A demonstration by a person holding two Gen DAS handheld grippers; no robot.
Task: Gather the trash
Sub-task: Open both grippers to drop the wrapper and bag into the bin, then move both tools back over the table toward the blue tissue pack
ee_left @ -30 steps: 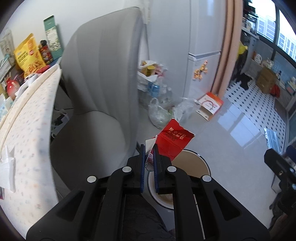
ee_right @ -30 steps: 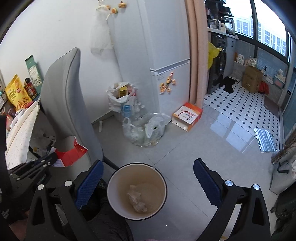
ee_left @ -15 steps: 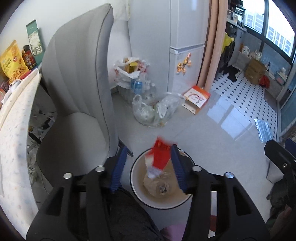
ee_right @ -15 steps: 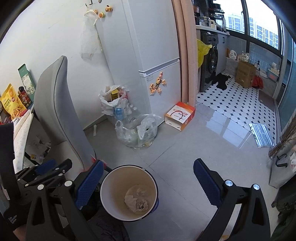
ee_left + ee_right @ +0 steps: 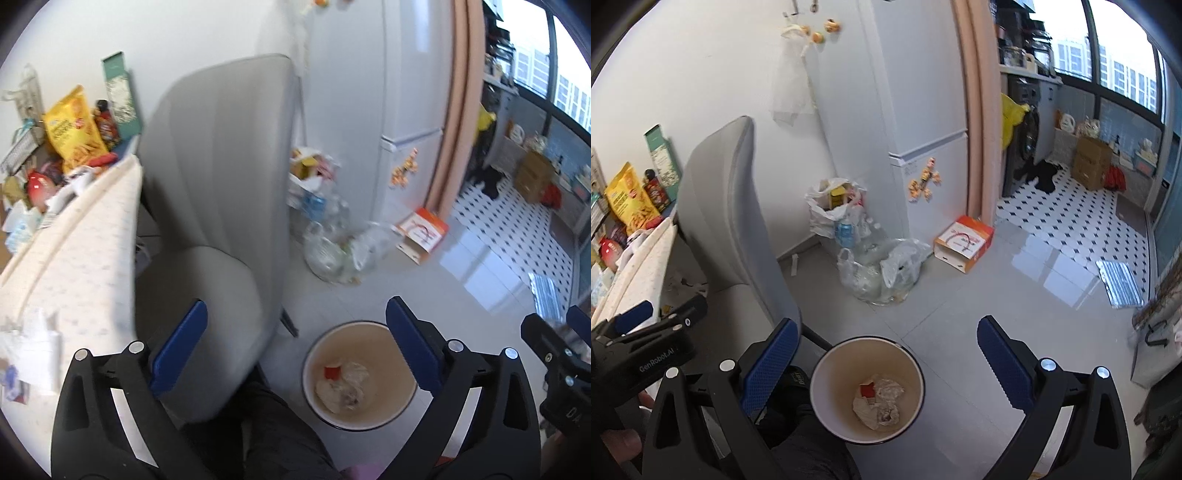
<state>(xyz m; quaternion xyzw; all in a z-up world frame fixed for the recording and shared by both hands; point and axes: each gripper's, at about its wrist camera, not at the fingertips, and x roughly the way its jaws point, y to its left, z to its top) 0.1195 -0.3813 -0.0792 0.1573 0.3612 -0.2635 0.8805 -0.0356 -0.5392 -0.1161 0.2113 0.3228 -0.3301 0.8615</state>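
A round waste bin (image 5: 391, 415) stands on the floor below me; it also shows in the right wrist view (image 5: 827, 369). Inside lie crumpled paper (image 5: 341, 387) and the red carton scrap (image 5: 331, 372), seen too in the right wrist view (image 5: 867, 389). My left gripper (image 5: 295, 349) is open and empty, high above the bin and the chair seat. My right gripper (image 5: 886, 365) is open and empty above the bin. The left gripper also shows at the left edge of the right wrist view (image 5: 650, 325).
A grey chair (image 5: 218, 206) stands left of the bin beside a table (image 5: 70, 258) with snack bags (image 5: 72, 133) and tissue. Plastic bags of bottles (image 5: 879, 273) and an orange box (image 5: 964, 243) lie by the fridge (image 5: 905, 110).
My left gripper opened and let go of the red carton, which dropped into the bin. The left gripper then swung left and up. My right gripper stayed open over the bin.
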